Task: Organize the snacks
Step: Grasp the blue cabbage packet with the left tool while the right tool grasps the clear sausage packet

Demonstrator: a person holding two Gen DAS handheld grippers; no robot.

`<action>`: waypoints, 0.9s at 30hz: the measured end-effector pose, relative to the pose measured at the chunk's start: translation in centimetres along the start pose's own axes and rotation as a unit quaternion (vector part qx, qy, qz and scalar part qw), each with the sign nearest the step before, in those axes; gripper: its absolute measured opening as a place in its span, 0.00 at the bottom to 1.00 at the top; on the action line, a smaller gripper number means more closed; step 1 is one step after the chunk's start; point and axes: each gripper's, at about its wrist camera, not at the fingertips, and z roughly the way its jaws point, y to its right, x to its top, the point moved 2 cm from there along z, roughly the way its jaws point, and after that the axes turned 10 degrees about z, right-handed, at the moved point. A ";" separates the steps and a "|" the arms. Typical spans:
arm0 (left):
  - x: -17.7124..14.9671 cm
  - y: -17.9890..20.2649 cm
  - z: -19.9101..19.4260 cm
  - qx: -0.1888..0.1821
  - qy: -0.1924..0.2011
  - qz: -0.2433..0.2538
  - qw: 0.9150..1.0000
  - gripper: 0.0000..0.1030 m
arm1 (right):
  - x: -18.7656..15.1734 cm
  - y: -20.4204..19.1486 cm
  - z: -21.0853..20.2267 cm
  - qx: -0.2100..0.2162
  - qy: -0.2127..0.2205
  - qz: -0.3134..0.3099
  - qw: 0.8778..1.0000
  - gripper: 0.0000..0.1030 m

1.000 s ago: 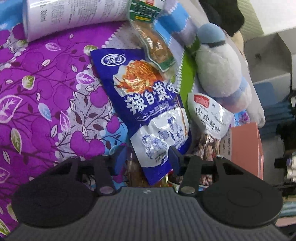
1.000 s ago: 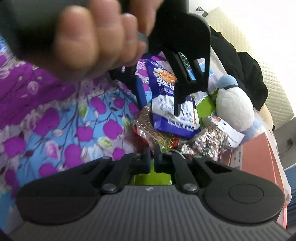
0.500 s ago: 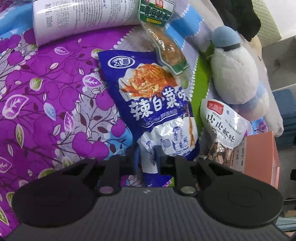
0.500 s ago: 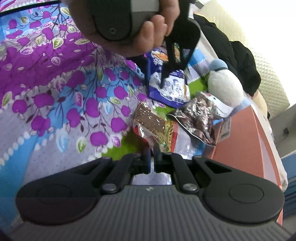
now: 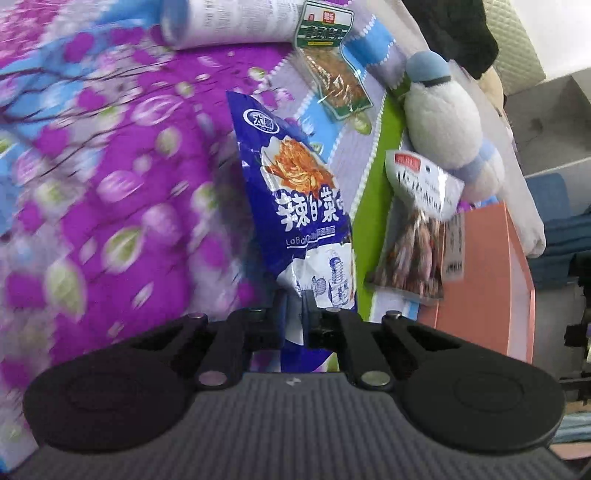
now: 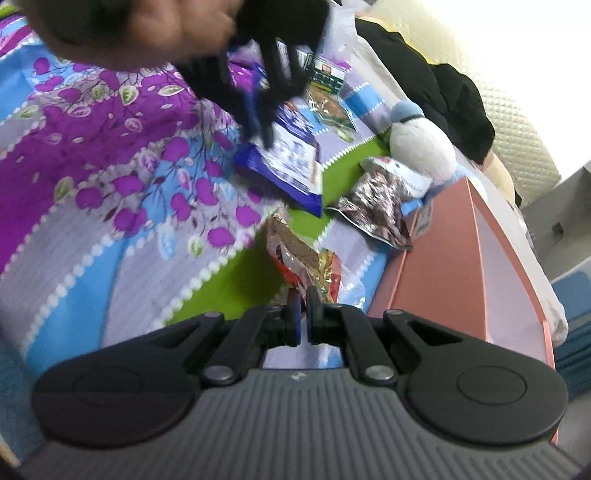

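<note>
My left gripper (image 5: 293,301) is shut on the near edge of a blue and white snack bag (image 5: 303,206) and lifts it off the bedspread; the bag also shows in the right wrist view (image 6: 284,162), hanging from the left gripper (image 6: 258,136). My right gripper (image 6: 303,299) is shut and empty, just above a red and gold snack packet (image 6: 299,264). A silver packet with a white and red top (image 5: 417,229) lies beside an orange box (image 5: 487,273). A green packet (image 5: 332,70) lies further back.
A floral purple and blue bedspread (image 5: 110,184) lies under everything. A white and blue plush toy (image 5: 447,118) sits by the box. A white cylinder (image 5: 229,22) lies at the back. A black garment (image 6: 443,92) is behind the toy.
My left gripper closed on the blue bag and raised it, so the bag now stands tilted off the bedspread. My right gripper stayed shut and drew back and to the right.
</note>
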 end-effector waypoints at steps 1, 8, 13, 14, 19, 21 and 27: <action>-0.8 -0.3 -0.8 0.001 -0.001 0.003 1.000 0.09 | -0.3 -0.1 -0.3 -0.003 -0.001 0.002 1.000 0.05; -6.5 -1.9 -5.5 0.001 -0.006 0.013 1.000 0.08 | -2.3 0.3 -2.2 -0.005 -0.014 0.056 0.998 0.05; -10.0 -3.3 -8.2 0.006 -0.008 0.022 1.000 0.09 | -3.5 0.0 -3.7 0.005 -0.017 0.074 0.997 0.05; -10.5 -3.6 -8.8 0.010 -0.005 0.022 1.000 0.09 | -3.8 -0.1 -3.9 0.008 -0.018 0.076 0.997 0.05; -11.5 -4.7 -10.0 0.037 -0.014 0.055 0.998 0.12 | -4.3 -0.1 -4.7 0.031 -0.018 0.110 0.993 0.08; -11.7 -5.0 -10.2 0.056 -0.019 0.064 0.996 0.22 | -4.5 0.3 -4.9 0.053 -0.021 0.139 0.989 0.08; -11.7 -4.6 -11.0 0.081 -0.001 0.097 0.992 0.84 | -5.2 2.1 -5.4 0.113 -0.029 0.244 0.963 0.66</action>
